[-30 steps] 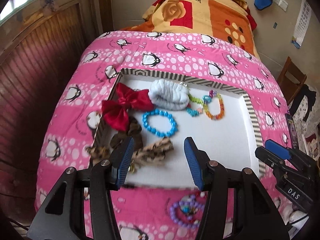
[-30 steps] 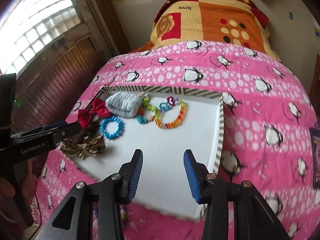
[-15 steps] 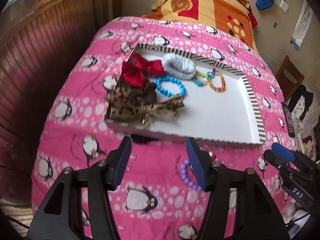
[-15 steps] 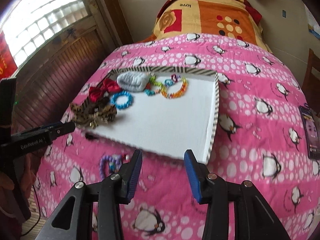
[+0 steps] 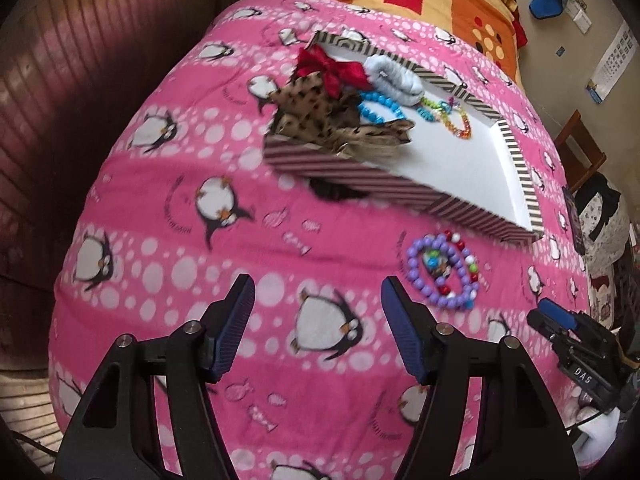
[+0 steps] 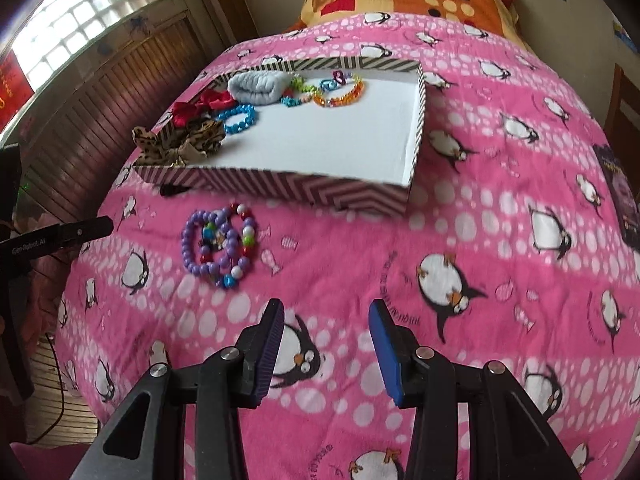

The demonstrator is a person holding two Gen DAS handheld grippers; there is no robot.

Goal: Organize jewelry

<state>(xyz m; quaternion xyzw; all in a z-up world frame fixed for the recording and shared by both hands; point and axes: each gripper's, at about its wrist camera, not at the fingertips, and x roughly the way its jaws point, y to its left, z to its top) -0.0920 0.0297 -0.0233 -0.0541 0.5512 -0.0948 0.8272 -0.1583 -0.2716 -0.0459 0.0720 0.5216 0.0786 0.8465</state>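
So both grippers, left gripper (image 5: 316,300) and right gripper (image 6: 326,326), hang wide apart with nothing in them, over the pink blanket (image 6: 460,240). Purple bead bracelets (image 6: 218,246) lie just outside the striped box (image 6: 280,188), near its front wall.

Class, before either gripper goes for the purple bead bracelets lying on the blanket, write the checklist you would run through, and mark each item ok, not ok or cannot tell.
1. Left gripper open and empty: ok.
2. Right gripper open and empty: ok.
3. Purple bead bracelets in plain sight on the blanket, outside the box: ok.
4. Bracelets free of each other: not ok, several lie overlapped in one pile.
5. Bare room on the box floor for them: ok, its near right part is bare.
6. Dark thing at the box's near left corner identified: cannot tell.
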